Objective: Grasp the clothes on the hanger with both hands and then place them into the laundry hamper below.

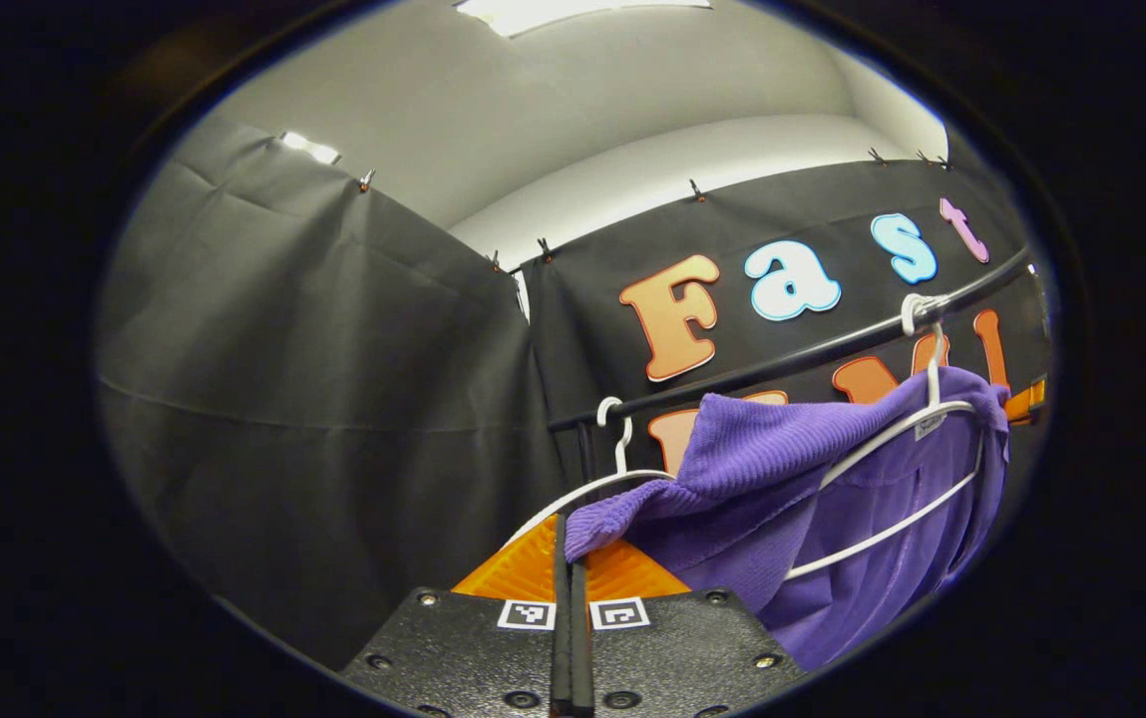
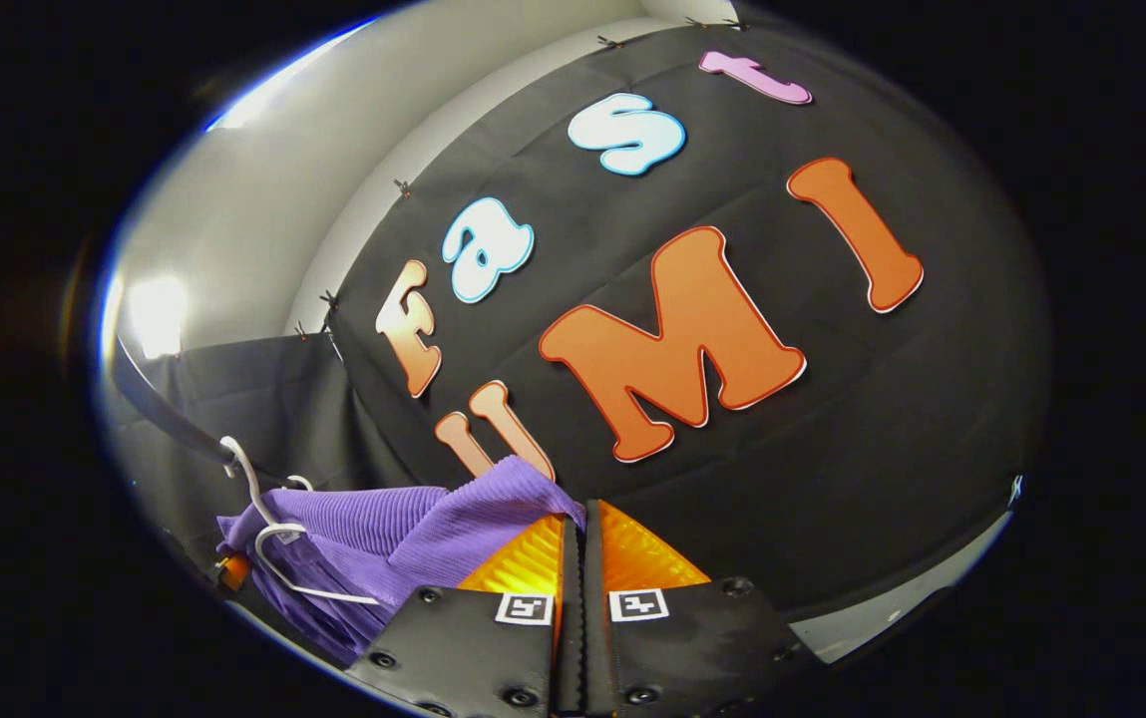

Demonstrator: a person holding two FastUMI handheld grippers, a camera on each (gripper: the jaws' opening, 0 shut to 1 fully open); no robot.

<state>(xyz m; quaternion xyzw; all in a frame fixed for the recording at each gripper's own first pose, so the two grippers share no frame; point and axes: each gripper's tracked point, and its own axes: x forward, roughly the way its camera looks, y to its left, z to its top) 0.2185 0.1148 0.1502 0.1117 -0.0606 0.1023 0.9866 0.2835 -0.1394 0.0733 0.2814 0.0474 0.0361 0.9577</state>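
I take the rail [image 1: 792,357] as my landmark. The purple garment [image 1: 782,479] hangs from it, draped over a white hanger [image 1: 917,419] whose hook sits on the rail, and a second white hanger [image 1: 622,439] hooks on further along.

My left gripper [image 1: 571,558] has its fingers pressed together with a corner of the purple garment pinched between the tips, just below the rail and beside the second hanger. In the right gripper view my right gripper [image 2: 577,543] is likewise pressed together, and the far edge of the garment [image 2: 403,543] reaches its fingertips; it looks caught there, though how deep the bite goes I cannot tell.

Risks, as I judge them:

- Both grips sit on thin edges of cloth. A quick pull away from the rail could slip the fabric out of one pinch and leave the garment dangling from the other.
- The cloth lies over the hanger's shoulder, so pulling down instead of lifting off could drag the hanger along or unhook it from the rail.
- The left corner is close to the second hanger, which could snag.
- The hamper lies somewhere under the rail, out of sight, so my lowering is blind.
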